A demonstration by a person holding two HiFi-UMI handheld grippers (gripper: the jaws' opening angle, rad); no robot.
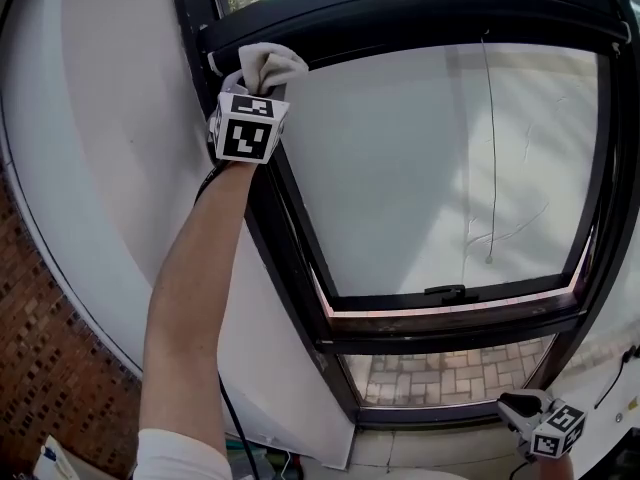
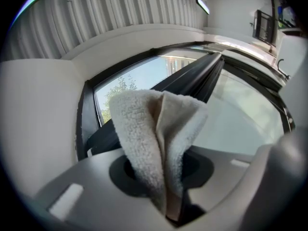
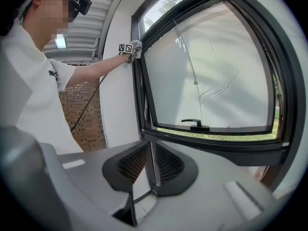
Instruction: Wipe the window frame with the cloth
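Soft cloth against a hard, smooth frame.
The cloth (image 2: 159,143) is fluffy off-white terry with a rough nap. The window frame (image 1: 285,228) looks like dark metal, smooth and faintly glossy. The wall (image 1: 110,148) is smooth matt white and the brickwork (image 1: 50,368) is rough. The right tongs (image 3: 150,153) are matt grey plastic with ribbed black pads (image 3: 132,163).
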